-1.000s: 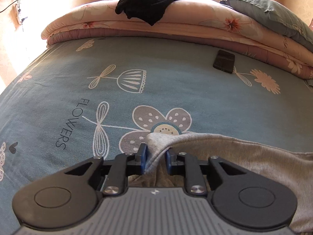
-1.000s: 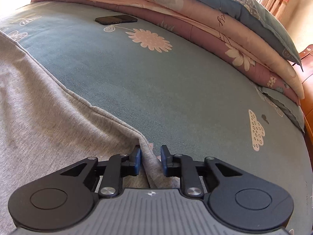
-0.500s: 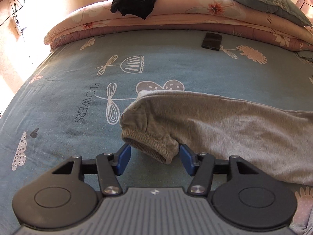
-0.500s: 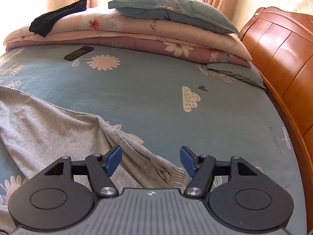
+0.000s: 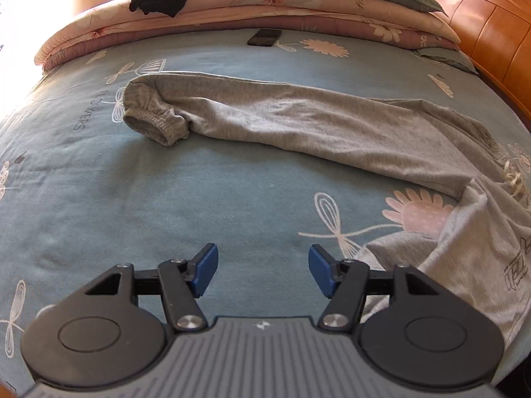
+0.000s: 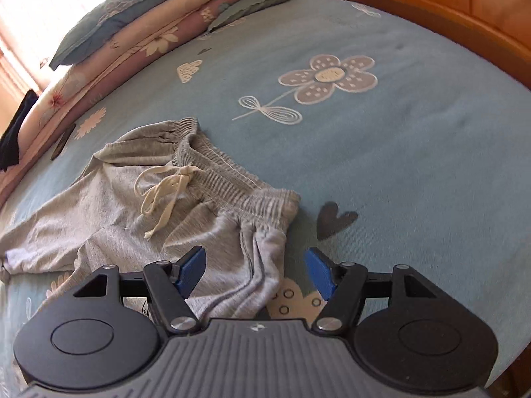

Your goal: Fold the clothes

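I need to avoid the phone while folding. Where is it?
In the left wrist view, the phone lies top centre on the sheet, just before the stacked quilts.

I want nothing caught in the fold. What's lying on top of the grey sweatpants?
Only their own cream drawstring rests on the grey sweatpants, near the waistband. Whatever lies under the fabric is hidden.

strong daylight pours in from the window behind the folded quilts (image 5: 232,10), blowing out both views' upper left corners. the blue bedsheet (image 5: 166,182) is evenly lit, shadows soft. fisheye bends the edges; the right view smears slightly.
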A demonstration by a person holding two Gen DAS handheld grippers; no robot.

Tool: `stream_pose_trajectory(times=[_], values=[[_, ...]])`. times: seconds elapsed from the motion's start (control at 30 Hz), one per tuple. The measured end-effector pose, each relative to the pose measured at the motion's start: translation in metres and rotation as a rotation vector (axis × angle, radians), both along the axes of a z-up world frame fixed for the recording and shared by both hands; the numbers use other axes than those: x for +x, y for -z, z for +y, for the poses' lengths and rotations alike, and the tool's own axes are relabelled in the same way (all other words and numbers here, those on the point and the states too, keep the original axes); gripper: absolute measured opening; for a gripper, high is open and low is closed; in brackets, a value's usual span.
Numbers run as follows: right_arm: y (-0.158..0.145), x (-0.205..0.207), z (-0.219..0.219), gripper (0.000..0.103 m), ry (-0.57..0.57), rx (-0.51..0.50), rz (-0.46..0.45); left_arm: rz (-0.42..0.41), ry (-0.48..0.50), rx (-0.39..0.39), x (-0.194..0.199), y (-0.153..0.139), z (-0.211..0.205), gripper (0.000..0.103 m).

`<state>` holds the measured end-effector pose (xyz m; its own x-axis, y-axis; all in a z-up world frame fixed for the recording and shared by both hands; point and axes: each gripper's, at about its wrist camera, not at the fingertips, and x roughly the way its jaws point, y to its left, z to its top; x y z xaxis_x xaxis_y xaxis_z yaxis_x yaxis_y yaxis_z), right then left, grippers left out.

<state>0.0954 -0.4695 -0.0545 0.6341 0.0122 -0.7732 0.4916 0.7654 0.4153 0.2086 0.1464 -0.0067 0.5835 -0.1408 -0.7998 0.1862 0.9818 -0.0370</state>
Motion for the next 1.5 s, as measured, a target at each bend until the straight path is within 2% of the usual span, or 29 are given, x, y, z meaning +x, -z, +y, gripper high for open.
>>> stream_pose_trajectory(times=[0.1,0.17,0.2,0.23,0.27,0.33,0.4,0.53,0.63,0.73,0.77,0.87,0.93,0.97,1.03,1.1,1.23,1.37,1.5], values=[[0.029,-0.009,-0.006,0.071,0.041,0.147,-0.063,-0.019,0.052,-0.010,-0.030,-0.003,-0.020,0.062],[0.042,-0.007,-0.005,0.068,0.048,0.219,-0.109,-0.031,0.079,0.001,-0.045,-0.008,-0.030,0.062],[0.047,-0.004,-0.004,0.053,0.048,0.245,-0.130,-0.038,0.091,0.009,-0.052,-0.010,-0.035,0.062],[0.049,-0.002,-0.001,0.029,0.050,0.254,-0.139,-0.048,0.105,0.020,-0.059,-0.013,-0.039,0.063],[0.050,0.000,0.002,0.020,0.054,0.252,-0.134,-0.060,0.119,0.034,-0.065,-0.016,-0.042,0.065],[0.048,-0.004,0.010,0.009,0.068,0.225,-0.119,-0.087,0.150,0.066,-0.077,-0.020,-0.049,0.066],[0.040,-0.015,0.020,0.008,0.067,0.209,-0.125,-0.118,0.188,0.109,-0.087,-0.022,-0.055,0.067],[0.020,-0.045,0.039,0.008,0.035,0.202,-0.167,-0.152,0.236,0.166,-0.099,-0.023,-0.067,0.067],[0.009,-0.066,0.051,0.008,0.010,0.155,-0.189,-0.160,0.266,0.138,-0.104,-0.022,-0.071,0.067],[0.012,-0.071,0.056,0.009,0.016,0.095,-0.142,-0.148,0.272,0.115,-0.104,-0.015,-0.073,0.067],[0.012,-0.071,0.059,0.013,0.022,0.069,-0.127,-0.141,0.262,0.120,-0.103,-0.012,-0.074,0.067],[0.001,-0.075,0.074,0.016,-0.025,0.006,-0.146,-0.117,0.246,0.109,-0.102,-0.005,-0.069,0.067],[-0.011,-0.071,0.090,0.029,-0.078,-0.045,-0.162,-0.098,0.225,0.097,-0.101,-0.001,-0.065,0.067],[-0.017,-0.068,0.100,0.032,-0.108,-0.071,-0.169,-0.086,0.207,0.090,-0.101,0.002,-0.061,0.067],[-0.027,-0.059,0.121,0.044,-0.191,-0.102,-0.184,-0.063,0.173,0.063,-0.099,0.006,-0.054,0.067],[-0.033,-0.048,0.146,0.047,-0.287,-0.108,-0.198,-0.043,0.142,0.031,-0.099,0.009,-0.046,0.067],[-0.034,-0.026,0.210,0.057,-0.526,-0.142,-0.200,-0.019,0.065,-0.032,-0.101,0.015,-0.030,0.075],[-0.028,-0.017,0.276,0.060,-0.723,-0.208,-0.184,0.020,0.035,-0.126,-0.104,0.025,-0.021,0.075],[-0.024,-0.021,0.330,0.062,-0.864,-0.261,-0.169,0.036,0.001,-0.154,-0.107,0.033,-0.016,0.075]])
